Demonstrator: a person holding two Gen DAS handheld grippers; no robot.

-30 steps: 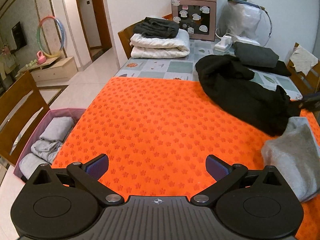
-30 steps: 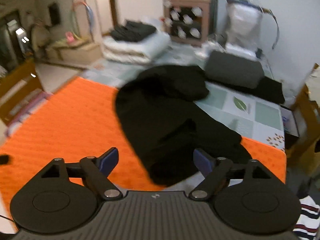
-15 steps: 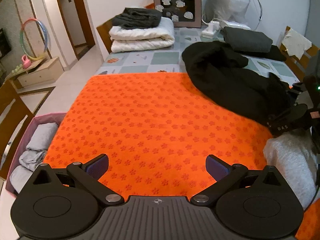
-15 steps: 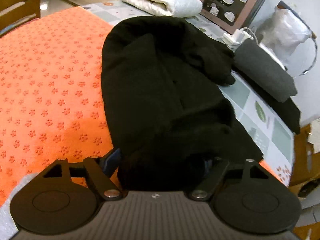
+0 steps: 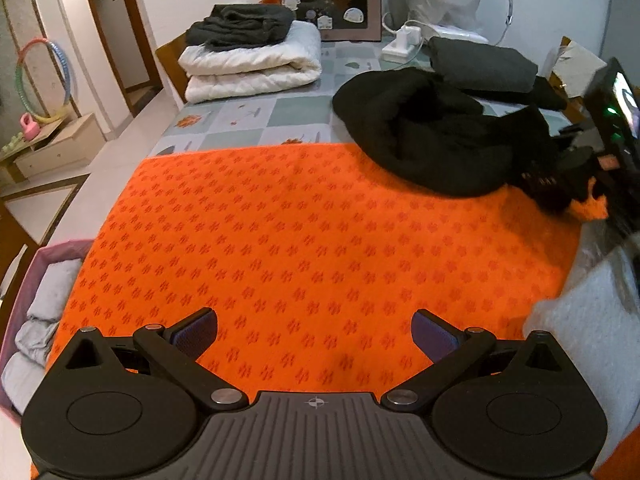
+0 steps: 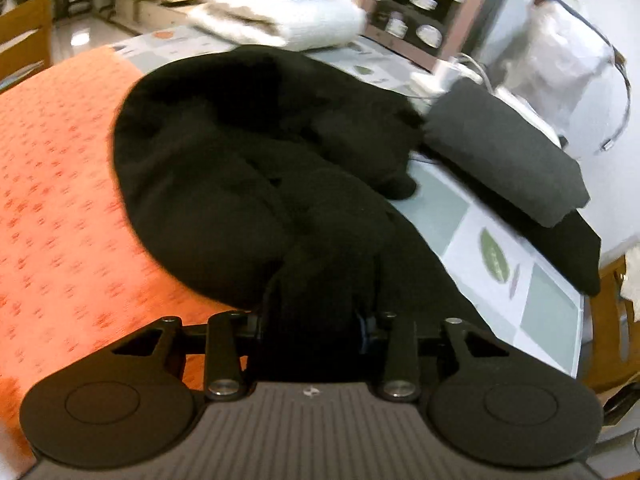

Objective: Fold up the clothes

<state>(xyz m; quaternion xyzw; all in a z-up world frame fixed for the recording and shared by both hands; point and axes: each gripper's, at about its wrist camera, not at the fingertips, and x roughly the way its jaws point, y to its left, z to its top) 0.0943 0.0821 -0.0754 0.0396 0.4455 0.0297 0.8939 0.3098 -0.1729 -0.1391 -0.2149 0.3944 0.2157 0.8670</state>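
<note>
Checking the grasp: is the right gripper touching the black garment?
Touching. The right wrist view shows the right gripper with fingers closed on a bunched fold of the black garment.

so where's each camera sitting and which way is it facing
Left wrist: rides on the left hand-held gripper, low over the orange mat, facing up the table toward the white folded quilt; its open fingers show, and the right hand-held gripper at the right edge.
Right wrist: rides on the right hand-held gripper, facing the far table corner; its fingers are shut on the black garment.
Shared: black garment, mat, quilt.
</note>
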